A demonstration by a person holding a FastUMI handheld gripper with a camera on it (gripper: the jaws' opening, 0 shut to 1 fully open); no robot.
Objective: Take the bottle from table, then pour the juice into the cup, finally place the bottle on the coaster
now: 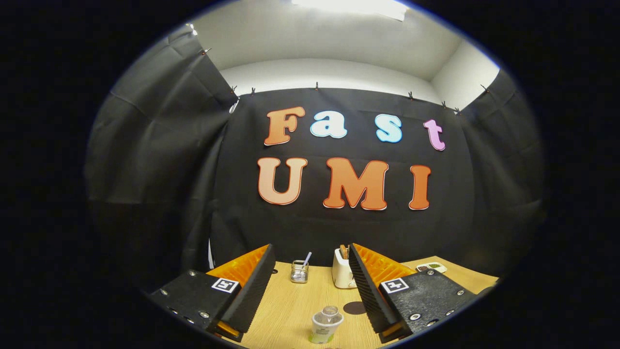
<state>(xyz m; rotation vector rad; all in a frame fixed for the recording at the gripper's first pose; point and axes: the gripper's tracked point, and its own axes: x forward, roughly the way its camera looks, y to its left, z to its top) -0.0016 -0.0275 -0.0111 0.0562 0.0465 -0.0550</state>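
Booth wall: black cloth (145, 160) hangs behind and to both sides of the surface, pinned along its top edge.
Surface: a light wooden tabletop (286, 305) runs from under my fingers to the foot of the cloth.
My fingers: my gripper (310, 291) is spread wide, released, holding nothing; the two fingers stand well apart with bare wood between them.
Toaster: a white toaster (342, 274) stands beyond my fingers near the back of the surface, just beside the inner edge of my right finger, with something brownish poking from its top.
Bottle: a small clear bottle (325, 325) with a pale label stands upright between my fingers, closer to the right one, touching neither.
Coaster: a dark round coaster (355, 307) lies flat just behind the bottle, partly hidden by my right finger.
Holder: a small wire-mesh holder (300, 271) with thin sticks in it stands at the back, left of the toaster.
Small tray: a pale flat item (431, 267) with dark spots lies beyond my right finger; I cannot tell what it is.
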